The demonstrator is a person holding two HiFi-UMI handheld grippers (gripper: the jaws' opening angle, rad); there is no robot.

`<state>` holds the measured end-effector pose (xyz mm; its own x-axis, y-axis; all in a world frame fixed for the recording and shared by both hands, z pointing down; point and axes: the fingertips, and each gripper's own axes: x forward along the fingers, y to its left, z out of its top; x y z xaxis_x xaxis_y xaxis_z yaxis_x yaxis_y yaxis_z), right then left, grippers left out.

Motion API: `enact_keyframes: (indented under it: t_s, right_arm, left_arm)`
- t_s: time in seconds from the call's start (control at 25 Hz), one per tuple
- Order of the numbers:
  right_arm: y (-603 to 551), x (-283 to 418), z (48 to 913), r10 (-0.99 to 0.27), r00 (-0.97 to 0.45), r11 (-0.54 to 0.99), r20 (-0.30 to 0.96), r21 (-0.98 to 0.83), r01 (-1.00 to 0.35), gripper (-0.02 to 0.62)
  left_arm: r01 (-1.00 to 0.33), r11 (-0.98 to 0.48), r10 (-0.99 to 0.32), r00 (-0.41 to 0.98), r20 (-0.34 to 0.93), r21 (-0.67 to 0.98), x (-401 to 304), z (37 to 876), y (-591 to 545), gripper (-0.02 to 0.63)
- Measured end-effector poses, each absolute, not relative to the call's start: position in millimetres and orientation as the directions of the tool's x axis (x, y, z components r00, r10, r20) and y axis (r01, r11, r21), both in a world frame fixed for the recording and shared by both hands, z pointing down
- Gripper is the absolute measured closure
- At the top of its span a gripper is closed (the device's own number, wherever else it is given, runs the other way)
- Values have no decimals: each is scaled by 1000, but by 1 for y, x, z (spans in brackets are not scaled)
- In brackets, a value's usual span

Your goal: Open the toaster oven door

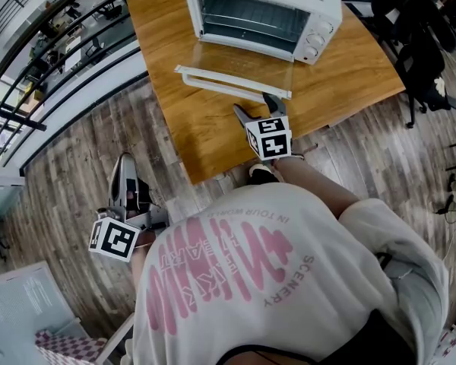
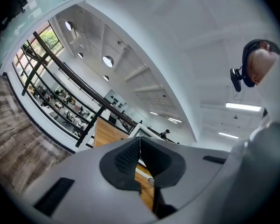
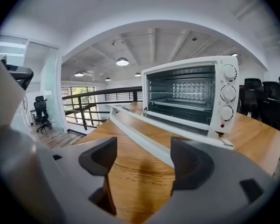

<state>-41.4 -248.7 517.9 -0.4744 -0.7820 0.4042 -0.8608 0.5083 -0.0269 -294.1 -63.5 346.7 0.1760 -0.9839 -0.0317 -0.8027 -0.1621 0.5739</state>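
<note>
Toaster oven [image 1: 262,14] sits at top centre of the head view on the wooden table [image 1: 349,74], its glass door [image 1: 239,61] swung fully down and lying flat. Just below the door's handle [image 1: 232,82], the right gripper [image 1: 254,106] has its jaws spread, nothing between them. At lower left, the left gripper [image 1: 123,162] hangs over the floor [image 1: 76,181], jaws pressed together.
</note>
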Motion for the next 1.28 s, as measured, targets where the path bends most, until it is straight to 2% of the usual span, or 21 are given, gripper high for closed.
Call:
enact_keyframes:
  t_s: [0.48,1.28]
  right_arm:
    - [-253,-39,526,-795,-449,412,408,-180,-893,230]
    - [-256,-41,538,-809,-410,324,422,-262,-909,179]
  left_arm:
    - [-807,-139,-988,150,-28,575,-303,349,-56,584]
    - [-805,-138,-988,149,-28,578,-314,351,-63,584]
